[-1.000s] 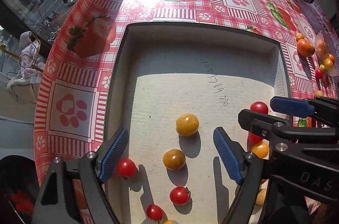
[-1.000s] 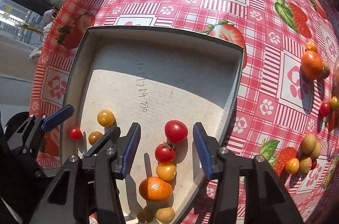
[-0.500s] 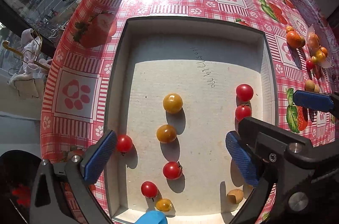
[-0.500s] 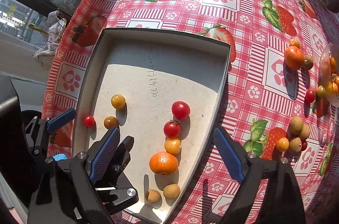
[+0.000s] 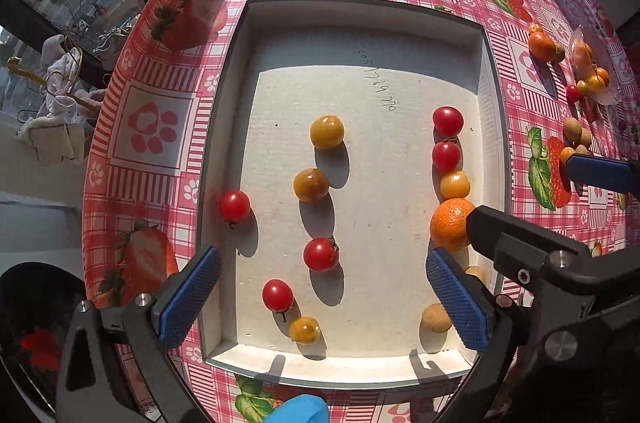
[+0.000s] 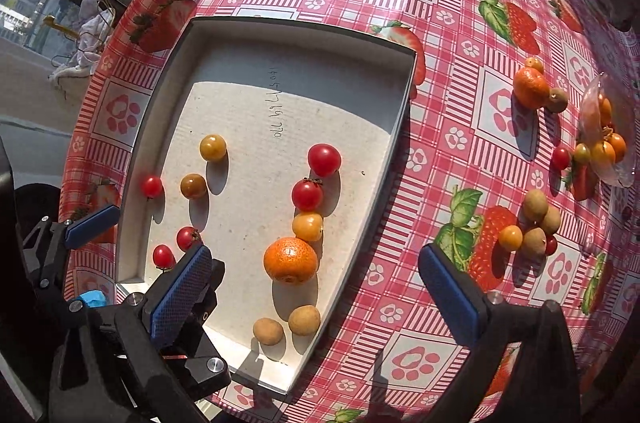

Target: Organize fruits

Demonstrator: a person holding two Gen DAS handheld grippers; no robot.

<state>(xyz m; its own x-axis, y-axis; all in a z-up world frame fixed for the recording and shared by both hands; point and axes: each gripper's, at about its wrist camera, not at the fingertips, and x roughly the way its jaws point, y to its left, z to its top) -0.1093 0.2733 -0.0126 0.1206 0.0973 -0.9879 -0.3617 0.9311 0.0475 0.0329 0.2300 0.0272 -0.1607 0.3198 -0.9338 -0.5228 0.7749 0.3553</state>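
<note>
My left gripper (image 5: 320, 299) has its jaws fully wide and holds nothing; low in the frame, a red tomato (image 5: 320, 254) lies free between the pads. My right gripper (image 6: 316, 297) is opening its jaws and also grips nothing; the mandarin (image 6: 291, 259) sits between them untouched. Both hang over the near end of the white tray (image 6: 160, 103), so I judge one drop-off is finished and the next pick comes. In the tray I count five red tomatoes, four yellow ones, one mandarin and two small brown fruits (image 6: 304, 319). For the next move I must reach to the loose pile (image 6: 534, 225) at right on the tablecloth (image 6: 440, 23), where a second mandarin (image 6: 531, 87) also waits.
</note>
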